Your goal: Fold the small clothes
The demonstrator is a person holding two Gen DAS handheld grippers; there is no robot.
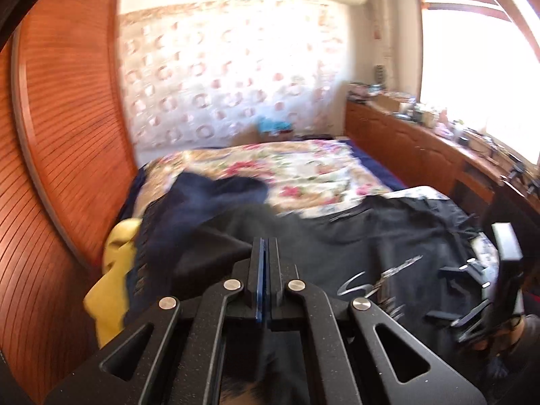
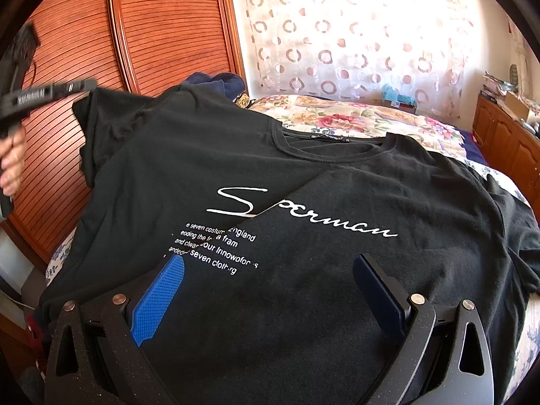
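**Left claw lifts the sleeve of the black T-shirt**

We see a black T-shirt (image 2: 209,155) spread across the bed (image 2: 354,114), filling the middle of the right wrist view, its white script print at centre and its collar toward the upper middle. A fold crosses the chest diagonally, hiding part of the lettering.

At the upper left of that view, the left gripper (image 2: 86,85) is held by a hand (image 2: 11,162) and is clenched on the shirt's sleeve, which hangs raised off the bed. In the left wrist view the same gripper (image 1: 265,246) shows its 2 fingers pressed together at lower centre, with black cloth draped just beyond the tips; that picture is blurred.

The right gripper (image 2: 268,270) sits at the bottom of its own view, released, its 2 blue pads (image 2: 158,300) standing wide apart over the shirt's lower part, with cloth between them but no pad pressing it.

A yellow garment (image 1: 114,270) lies at the lower left of the left wrist view, beside a dark blue garment (image 1: 209,189).
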